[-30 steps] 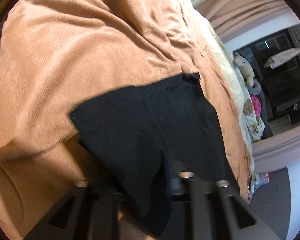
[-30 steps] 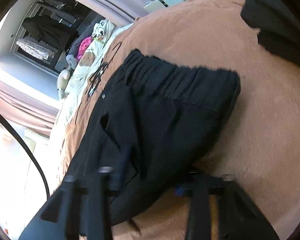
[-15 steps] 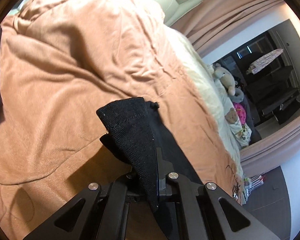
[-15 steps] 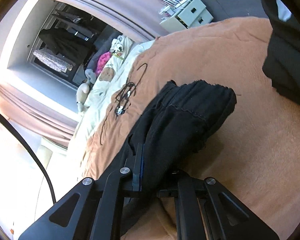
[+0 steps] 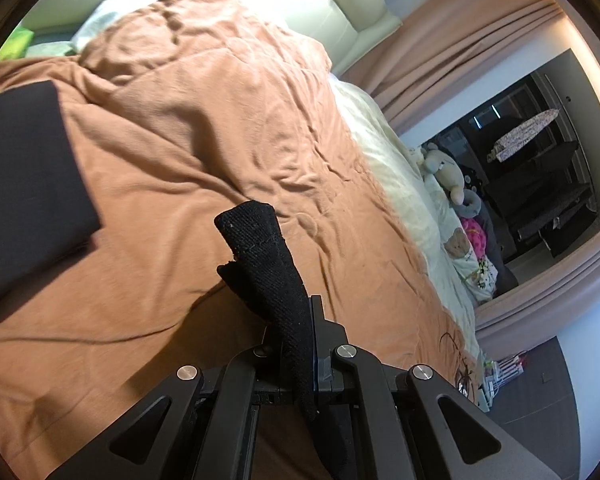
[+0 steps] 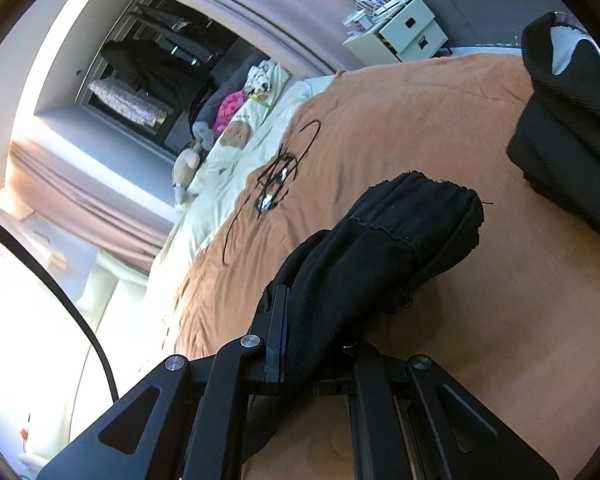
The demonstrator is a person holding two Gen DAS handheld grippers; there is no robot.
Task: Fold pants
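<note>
From my remote seat I saw the left gripper clamped on the black pants. Its two fingers were pressed together with only the thin cloth between them. A narrow end of the pants, with a stitched hem, stood up out of the jaws and leaned to the left, above the orange blanket that covered the bed. The cloth also hung down below the fingers.

The right gripper was clamped on the pants as well. Here the bundle was thick: the gathered part with a seam, which looked like the waistband, bulged out past the fingers toward the upper right, above the same orange blanket. The rest of the cloth fell down under the gripper.

On the left edge of the left wrist view, a dark folded garment lay on the blanket, well apart from the pants. In the right wrist view, another dark garment lay at the right edge, with a pale lining visible at its top. A black cable lay tangled on the blanket beyond the pants. Beside it a cream quilt with a bear print ran along the far side of the bed, and a white bedside cabinet stood on the floor beyond.
</note>
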